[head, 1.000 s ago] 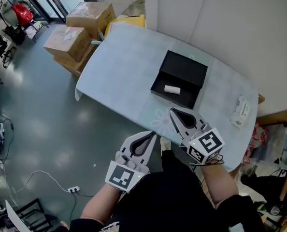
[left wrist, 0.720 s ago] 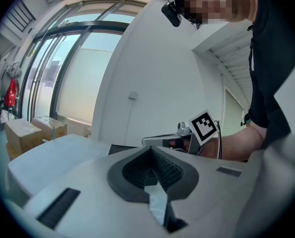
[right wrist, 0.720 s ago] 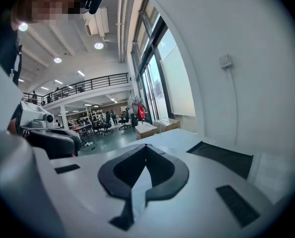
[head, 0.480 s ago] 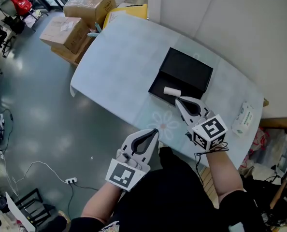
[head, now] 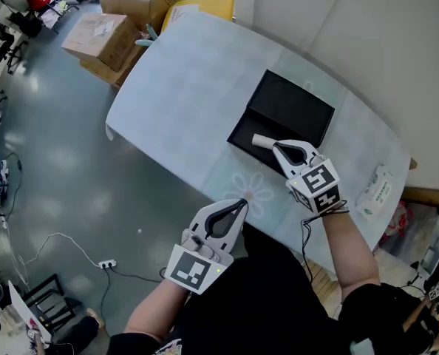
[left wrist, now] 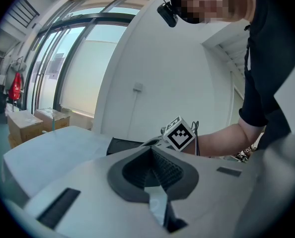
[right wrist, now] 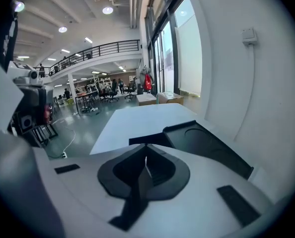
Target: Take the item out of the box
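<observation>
Across the worktop, the box has its white item lined up just ahead of the right gripper's clenched fingers. The left gripper, also clenched, is held clear.

The grey left gripper is holding its jaws together, pointing over a pale blue table toward a flat black box and a black-and-white marker cube.

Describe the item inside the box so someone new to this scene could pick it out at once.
On the pale blue table lies an open black box, its lid laid back toward the wall. In its near tray lies a small white roll, just ahead of the right gripper. It is the only pale thing inside the dark box.
</observation>
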Demonstrator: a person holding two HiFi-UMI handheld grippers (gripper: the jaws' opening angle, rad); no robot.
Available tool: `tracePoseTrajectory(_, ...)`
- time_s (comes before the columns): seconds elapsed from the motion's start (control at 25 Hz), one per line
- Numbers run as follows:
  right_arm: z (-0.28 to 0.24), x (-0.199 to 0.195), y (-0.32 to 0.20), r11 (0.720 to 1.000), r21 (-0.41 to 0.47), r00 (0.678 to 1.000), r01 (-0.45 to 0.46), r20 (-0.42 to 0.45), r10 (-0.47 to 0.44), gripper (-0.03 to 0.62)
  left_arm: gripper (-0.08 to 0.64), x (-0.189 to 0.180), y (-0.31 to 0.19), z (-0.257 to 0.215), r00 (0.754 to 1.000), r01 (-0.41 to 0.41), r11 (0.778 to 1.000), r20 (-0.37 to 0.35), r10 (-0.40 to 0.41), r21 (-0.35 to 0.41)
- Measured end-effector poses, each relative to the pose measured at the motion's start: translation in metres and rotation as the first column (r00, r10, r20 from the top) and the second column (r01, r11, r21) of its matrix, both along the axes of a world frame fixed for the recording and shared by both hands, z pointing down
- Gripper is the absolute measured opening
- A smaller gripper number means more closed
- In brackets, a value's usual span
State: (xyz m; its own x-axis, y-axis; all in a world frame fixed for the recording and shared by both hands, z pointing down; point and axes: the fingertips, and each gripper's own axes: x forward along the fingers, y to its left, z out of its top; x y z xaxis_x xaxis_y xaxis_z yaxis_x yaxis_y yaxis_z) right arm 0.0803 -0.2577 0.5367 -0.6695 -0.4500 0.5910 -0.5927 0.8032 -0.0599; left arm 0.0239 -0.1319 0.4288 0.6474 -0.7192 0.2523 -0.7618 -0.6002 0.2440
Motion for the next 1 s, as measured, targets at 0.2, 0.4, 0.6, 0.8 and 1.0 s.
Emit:
tracePoseTrajectory(0.2, 0.035, -0.003, -0.005, 0.993, -0.053, 0.985, 0.101, -0.138, -0.107, 0.07, 0.008, 0.002, -0.009, 0.008, 1.0, 0.023, 1.0, -0.002, -0.023, -0.018)
tracePoseTrajectory(0.4, 0.073, -0.007, -0.01, 0.975, -0.074, 0.917, 0.211, -0.331, -0.223, 0.123, 0.008, -0.001, -0.012, 0.015, 0.999, 0.053, 0.998, 0.001, -0.053, -0.032)
tracePoseTrajectory(0.6, 0.098, -0.009, -0.015, 0.955, -0.1, 0.837, 0.278, -0.464, -0.292, 0.15, 0.008, -0.01, -0.01, 0.021, 0.996, 0.092, 0.994, 0.009, -0.092, -0.063)
tracePoseTrajectory(0.8, 0.114, -0.013, -0.015, 0.948, -0.145, 0.809, 0.283, -0.495, -0.317, 0.156, 0.008, -0.017, -0.011, 0.025, 0.993, 0.117, 0.991, 0.019, -0.116, -0.068)
tracePoseTrajectory(1.0, 0.13, -0.013, -0.014, 0.94, -0.189, 0.776, 0.284, -0.531, -0.341, 0.158, 0.008, -0.019, -0.01, 0.029, 0.991, 0.134, 0.988, 0.017, -0.133, -0.078)
